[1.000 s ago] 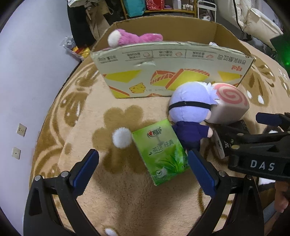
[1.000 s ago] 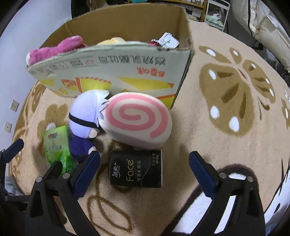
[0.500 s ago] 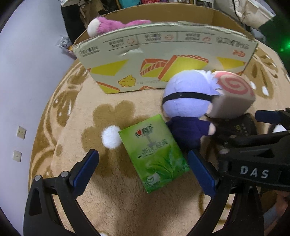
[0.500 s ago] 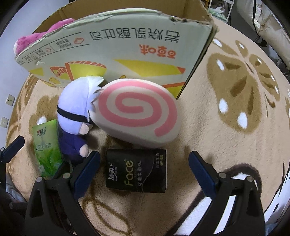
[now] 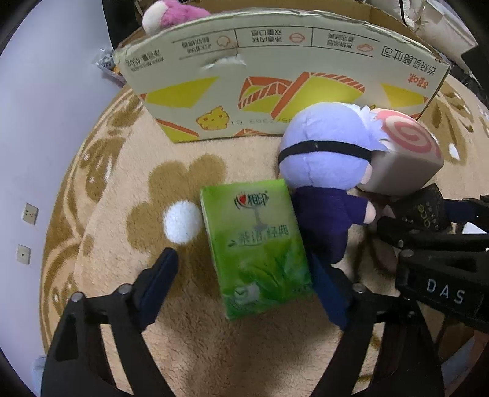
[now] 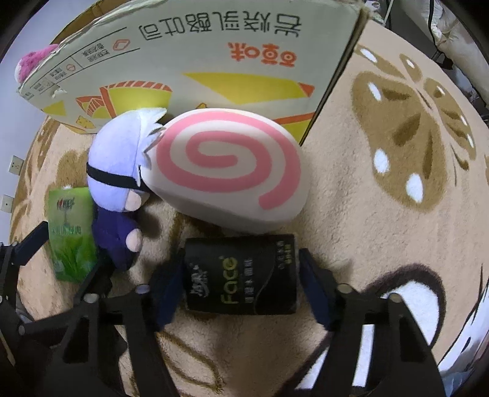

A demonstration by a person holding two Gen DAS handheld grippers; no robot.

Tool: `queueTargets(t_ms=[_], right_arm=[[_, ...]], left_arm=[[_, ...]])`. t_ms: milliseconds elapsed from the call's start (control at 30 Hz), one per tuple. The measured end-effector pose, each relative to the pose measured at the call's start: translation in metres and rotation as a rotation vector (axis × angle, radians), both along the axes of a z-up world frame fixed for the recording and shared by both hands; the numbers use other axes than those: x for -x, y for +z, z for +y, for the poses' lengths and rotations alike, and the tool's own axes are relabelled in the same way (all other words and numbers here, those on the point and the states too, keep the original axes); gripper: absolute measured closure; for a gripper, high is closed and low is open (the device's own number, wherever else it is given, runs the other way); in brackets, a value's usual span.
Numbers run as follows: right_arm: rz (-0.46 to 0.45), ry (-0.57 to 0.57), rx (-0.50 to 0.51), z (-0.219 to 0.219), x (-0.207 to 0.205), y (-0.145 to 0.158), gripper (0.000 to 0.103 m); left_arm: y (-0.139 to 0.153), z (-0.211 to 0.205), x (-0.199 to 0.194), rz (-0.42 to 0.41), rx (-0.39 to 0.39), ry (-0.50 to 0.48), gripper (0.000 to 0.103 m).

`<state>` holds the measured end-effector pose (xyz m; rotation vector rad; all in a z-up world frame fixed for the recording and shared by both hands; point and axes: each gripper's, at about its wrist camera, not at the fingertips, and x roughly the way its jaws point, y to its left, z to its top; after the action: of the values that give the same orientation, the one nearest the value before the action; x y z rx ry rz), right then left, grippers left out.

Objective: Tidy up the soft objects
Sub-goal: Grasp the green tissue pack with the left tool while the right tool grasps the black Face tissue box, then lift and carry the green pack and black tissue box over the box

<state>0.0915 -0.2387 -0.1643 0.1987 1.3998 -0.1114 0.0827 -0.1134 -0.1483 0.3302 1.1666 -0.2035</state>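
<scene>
Carton first: cardboard box (image 5: 275, 76) stands on the patterned rug (image 5: 122, 183) with its printed side facing both cameras, a pink plush toy (image 5: 174, 15) showing above its left rim (rest of the contents hidden by the wall). Left gripper (image 5: 247, 281), pointed steeply down, is partly open with jaws closing; the green tissue pack (image 5: 256, 250) lies flat on the rug between its fingers. The right finger looks to touch the pack's right edge, while the left finger stands clear, so no grip is made. Just right of the pack, touching it, lies a purple-haired plush doll (image 5: 324, 162), its head against the pink-swirl cushion (image 6: 226, 171), which leans on the box front. Right gripper (image 6: 235, 293), pointed straight down, is also part open and closing, with the black tissue pack (image 6: 241, 274) between its fingers just below the cushion; both pads sit right at the pack's ends (firm pressing not confirmed).
</scene>
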Motion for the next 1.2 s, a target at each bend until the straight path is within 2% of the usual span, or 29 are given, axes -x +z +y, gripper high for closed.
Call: queueTargets(t_ms=[167, 300, 700, 867, 967, 1200], right_arm=[[0.002, 0.001, 0.006, 0.004, 0.002, 0.000, 0.034], [0.000, 0.005, 0.009, 0.007, 0.001, 0.000, 0.034], [-0.035, 0.018, -0.009, -0.001, 0.010, 0.017, 0.034], [-0.071, 0.016, -0.008, -0.003, 0.018, 0.030, 0.035], [-0.106, 0.008, -0.029, -0.009, 0.023, 0.045, 0.035], [-0.201, -0.015, -0.042, -0.021, 0.033, 0.080, 0.035]], left_arm=[[0.002, -0.002, 0.005, 0.013, 0.040, -0.029, 0.046], [0.003, -0.005, 0.010, -0.014, 0.001, -0.040, 0.047], [0.014, 0.008, 0.019, -0.048, -0.009, 0.016, 0.047], [0.029, 0.014, 0.023, -0.151, -0.043, 0.048, 0.048], [0.041, 0.017, 0.026, -0.203, -0.035, 0.064, 0.051], [0.063, 0.021, 0.027, -0.246, 0.008, 0.057, 0.062]])
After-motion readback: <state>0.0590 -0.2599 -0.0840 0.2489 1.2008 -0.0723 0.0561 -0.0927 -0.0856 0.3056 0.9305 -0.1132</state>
